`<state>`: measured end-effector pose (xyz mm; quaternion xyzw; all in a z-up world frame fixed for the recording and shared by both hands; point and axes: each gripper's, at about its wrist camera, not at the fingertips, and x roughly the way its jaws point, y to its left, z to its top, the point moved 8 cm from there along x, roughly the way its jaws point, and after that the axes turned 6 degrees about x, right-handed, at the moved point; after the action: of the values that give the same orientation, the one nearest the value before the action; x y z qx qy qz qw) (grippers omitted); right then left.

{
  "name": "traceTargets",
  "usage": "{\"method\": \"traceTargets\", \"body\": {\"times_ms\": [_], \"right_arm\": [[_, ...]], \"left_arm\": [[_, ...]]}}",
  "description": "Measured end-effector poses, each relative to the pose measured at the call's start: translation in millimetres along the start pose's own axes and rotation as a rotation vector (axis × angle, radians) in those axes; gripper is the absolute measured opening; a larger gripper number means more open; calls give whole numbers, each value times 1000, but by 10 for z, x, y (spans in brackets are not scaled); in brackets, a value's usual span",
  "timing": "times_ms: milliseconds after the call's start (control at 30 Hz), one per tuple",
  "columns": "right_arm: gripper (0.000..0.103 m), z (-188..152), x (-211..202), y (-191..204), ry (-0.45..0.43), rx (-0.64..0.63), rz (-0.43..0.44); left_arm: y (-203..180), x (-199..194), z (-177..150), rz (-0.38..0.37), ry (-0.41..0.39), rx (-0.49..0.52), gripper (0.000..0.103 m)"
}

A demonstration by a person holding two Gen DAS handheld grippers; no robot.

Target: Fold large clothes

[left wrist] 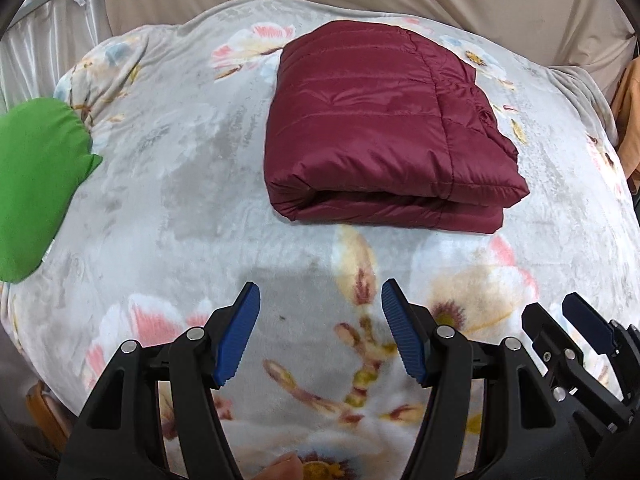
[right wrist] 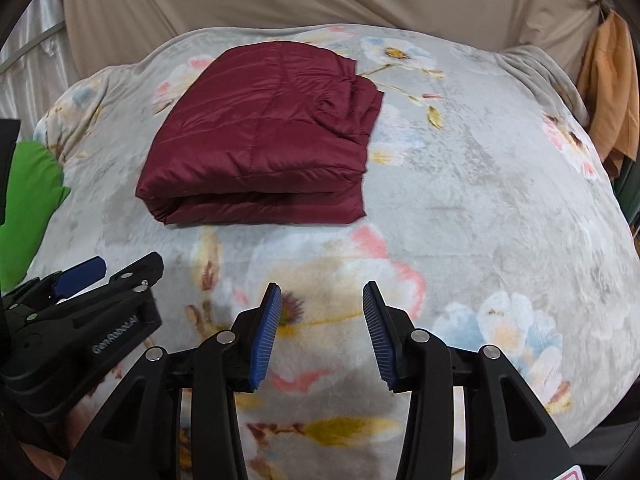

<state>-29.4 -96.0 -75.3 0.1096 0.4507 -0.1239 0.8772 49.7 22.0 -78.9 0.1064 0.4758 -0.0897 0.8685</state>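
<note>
Through the left wrist view we are holding our left gripper wide apart and empty over the floral blanket, while the folded maroon jacket is lying toward twelve o'clock and a green cloth is sitting at nine o'clock. Through the right wrist view we are keeping our right gripper parted with nothing between its blue pads, the jacket resting apart toward eleven o'clock.

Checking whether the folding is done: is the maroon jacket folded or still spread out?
Folded. The jacket lies on the blanket as a compact rectangle, with stacked layers showing along its near edge. Neither gripper touches it.
</note>
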Motion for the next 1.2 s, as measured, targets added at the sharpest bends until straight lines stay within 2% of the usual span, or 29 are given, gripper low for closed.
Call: {"method": "traceTargets", "body": {"times_ms": [433,900,1100,1200], "right_arm": [[46,-52,123,182,15,-12,2],[46,-17,173,138,0,0,-9],[47,-54,198,196,7,-5,11],[48,-39,189,177,-9,-8,-13]], "left_arm": [[88,38,25,53,-50,13,61],[85,68,80,57,-87,0,60],[23,64,101,13,-100,-2,61],[30,80,98,38,-89,-1,62]]}}
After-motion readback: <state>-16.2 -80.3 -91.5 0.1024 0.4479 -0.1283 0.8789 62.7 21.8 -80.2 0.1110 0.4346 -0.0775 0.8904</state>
